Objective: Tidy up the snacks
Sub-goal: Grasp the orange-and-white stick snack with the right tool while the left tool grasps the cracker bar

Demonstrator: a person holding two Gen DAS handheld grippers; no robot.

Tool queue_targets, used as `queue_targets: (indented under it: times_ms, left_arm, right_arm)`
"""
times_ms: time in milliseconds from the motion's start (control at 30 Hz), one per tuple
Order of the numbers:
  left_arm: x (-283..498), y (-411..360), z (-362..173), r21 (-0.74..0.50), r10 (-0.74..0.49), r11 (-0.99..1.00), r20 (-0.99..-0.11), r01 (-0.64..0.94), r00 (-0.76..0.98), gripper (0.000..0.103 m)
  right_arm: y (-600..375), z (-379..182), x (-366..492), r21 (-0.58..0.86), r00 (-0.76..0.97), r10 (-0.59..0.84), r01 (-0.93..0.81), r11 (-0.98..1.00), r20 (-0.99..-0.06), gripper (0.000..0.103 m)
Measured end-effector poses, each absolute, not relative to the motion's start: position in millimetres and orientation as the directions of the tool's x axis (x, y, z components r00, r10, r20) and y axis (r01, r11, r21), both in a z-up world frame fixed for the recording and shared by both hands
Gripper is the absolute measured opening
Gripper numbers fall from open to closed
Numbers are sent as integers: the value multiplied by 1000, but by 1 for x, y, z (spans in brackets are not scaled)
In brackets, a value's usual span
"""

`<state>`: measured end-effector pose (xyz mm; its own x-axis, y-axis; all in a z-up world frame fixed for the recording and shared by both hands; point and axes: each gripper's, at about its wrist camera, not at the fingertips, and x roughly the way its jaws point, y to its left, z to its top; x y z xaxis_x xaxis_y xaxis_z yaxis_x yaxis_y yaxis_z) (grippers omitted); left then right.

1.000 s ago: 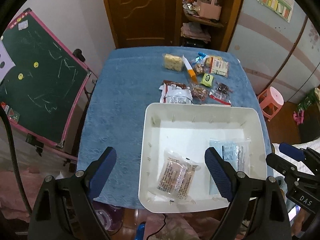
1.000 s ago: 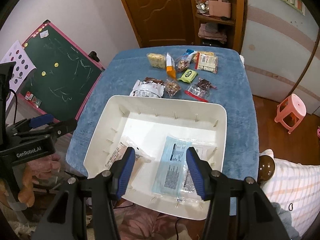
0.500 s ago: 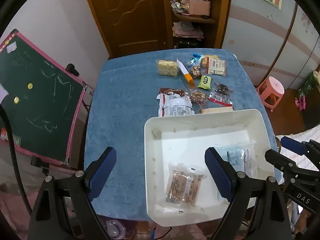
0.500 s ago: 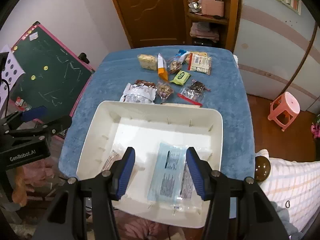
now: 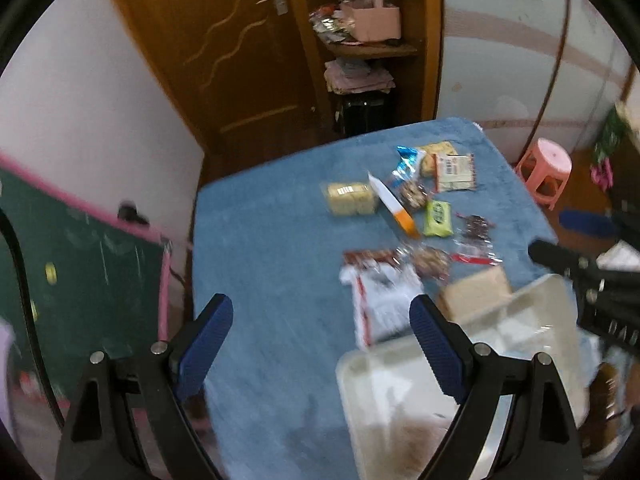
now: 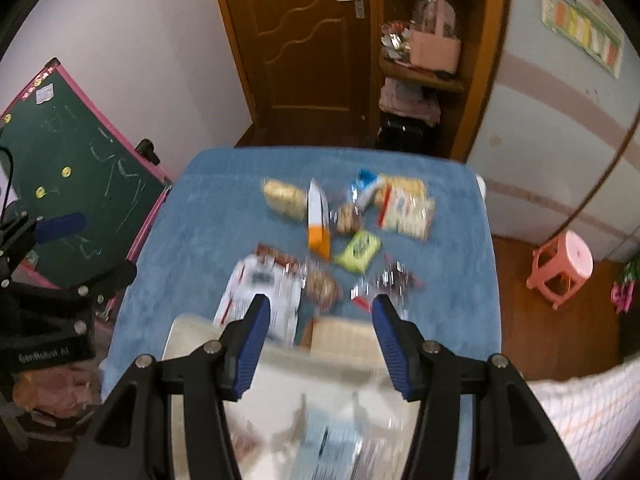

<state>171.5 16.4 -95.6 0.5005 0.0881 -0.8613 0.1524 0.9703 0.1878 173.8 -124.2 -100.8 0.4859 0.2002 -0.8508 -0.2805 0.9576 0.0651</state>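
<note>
White plastic tray (image 6: 192, 332) sits at near edge of blue cloth (image 5: 272, 248); inside, a pale blue packet (image 6: 332, 444), blurred, possibly another beside it. Loose snacks (image 6: 344, 236) lie beyond the tray's far rim. My left gripper (image 5: 320, 332) gapes wide, empty. My right gripper (image 6: 320, 320) stands half apart, holding nothing.

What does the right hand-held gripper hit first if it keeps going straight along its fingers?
Probably the tan wafer pack at the white tray's far rim, centred between the open right hand-held gripper. Blur leaves depth uncertain.
</note>
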Motion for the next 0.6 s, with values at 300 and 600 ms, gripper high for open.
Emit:
queue_targets:
  times_ms: [300, 600]
  left_arm:
    - [277, 17, -156, 234, 26, 893, -879, 384, 476, 89]
    - [341, 17, -224, 226, 16, 850, -914, 476, 405, 89]
  right_arm:
    - [-83, -169, 289, 85, 372, 188, -276, 957, -909, 54]
    - [-55, -267, 344, 47, 242, 110, -252, 967, -964, 53]
